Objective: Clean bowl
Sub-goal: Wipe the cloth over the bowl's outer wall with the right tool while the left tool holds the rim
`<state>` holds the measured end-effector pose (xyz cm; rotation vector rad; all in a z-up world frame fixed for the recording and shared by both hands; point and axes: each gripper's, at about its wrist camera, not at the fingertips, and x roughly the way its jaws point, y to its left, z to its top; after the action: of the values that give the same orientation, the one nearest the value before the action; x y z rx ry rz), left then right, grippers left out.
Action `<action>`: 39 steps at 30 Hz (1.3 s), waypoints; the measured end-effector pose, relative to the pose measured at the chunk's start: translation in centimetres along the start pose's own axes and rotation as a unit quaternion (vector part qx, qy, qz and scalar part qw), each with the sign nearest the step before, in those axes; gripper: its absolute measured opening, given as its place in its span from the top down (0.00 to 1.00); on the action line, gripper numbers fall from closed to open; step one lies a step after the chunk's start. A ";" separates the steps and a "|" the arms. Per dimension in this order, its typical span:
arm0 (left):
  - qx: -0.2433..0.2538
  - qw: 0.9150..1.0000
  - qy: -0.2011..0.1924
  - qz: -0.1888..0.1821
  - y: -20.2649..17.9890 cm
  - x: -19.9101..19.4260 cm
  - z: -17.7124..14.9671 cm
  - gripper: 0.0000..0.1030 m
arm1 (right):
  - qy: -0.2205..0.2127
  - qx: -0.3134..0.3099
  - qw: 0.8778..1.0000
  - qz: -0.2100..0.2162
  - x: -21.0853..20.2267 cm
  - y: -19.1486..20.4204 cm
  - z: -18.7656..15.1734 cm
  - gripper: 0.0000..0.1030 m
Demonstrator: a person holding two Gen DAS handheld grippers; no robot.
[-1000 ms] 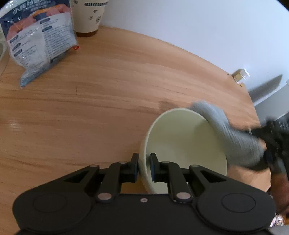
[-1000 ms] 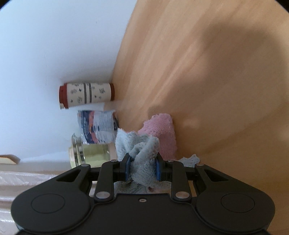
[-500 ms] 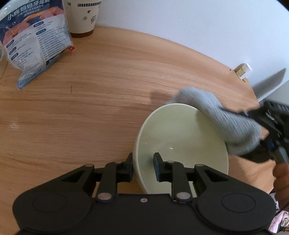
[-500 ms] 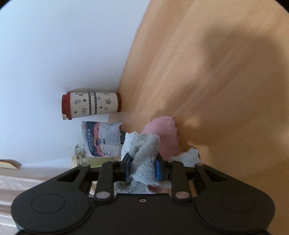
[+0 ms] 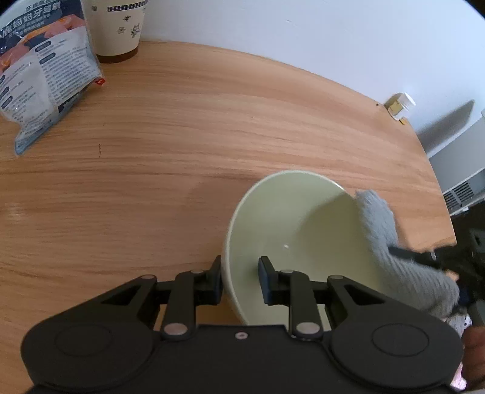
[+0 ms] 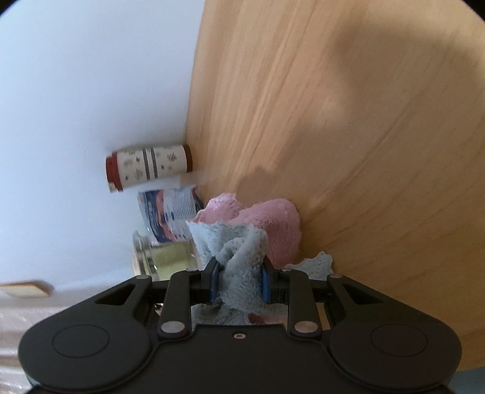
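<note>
A pale green bowl sits on the round wooden table. My left gripper has its jaws parted, one finger outside and one inside the bowl's near rim, not squeezing it. My right gripper is shut on a grey-blue cloth with a pink cloth bunched beside it. In the left wrist view the grey cloth rests against the bowl's right rim, with the right gripper's dark body behind it at the frame's right edge.
A printed paper cup and a blue-white snack bag stand at the table's far left. A small white-capped bottle sits at the far right edge by the wall. A glass jar shows in the right wrist view.
The left gripper's jaws have opened wider around the bowl rim. The cloth has swept from the bowl's far rim down along its right side.
</note>
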<state>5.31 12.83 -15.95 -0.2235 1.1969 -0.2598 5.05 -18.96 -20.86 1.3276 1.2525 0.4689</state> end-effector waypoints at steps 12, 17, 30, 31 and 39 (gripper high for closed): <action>0.061 0.995 0.074 -0.032 -0.5 0.3 1.7 0.47 | 0.030 -0.102 0.994 -0.030 4.3 5.1 6.2 0.71; 0.090 0.992 0.084 -0.025 -0.2 -0.5 2.5 0.33 | 0.053 -0.137 0.988 -0.047 5.5 6.2 6.9 0.71; 0.174 0.980 0.086 -0.048 -1.0 0.5 6.4 0.26 | -0.009 -0.037 0.999 -0.009 1.7 2.1 6.2 0.71; 0.181 0.978 0.087 -0.050 -1.0 0.6 6.8 0.26 | -0.009 -0.030 0.999 -0.010 1.9 1.9 6.1 0.71; 0.222 0.969 0.097 -0.040 -2.1 2.3 8.1 0.62 | -0.002 -0.014 1.000 -0.022 3.9 1.3 5.5 0.71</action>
<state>13.55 10.43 -14.48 0.1487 1.2901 -0.6223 11.60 -17.78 -22.57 1.2743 1.2664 0.4504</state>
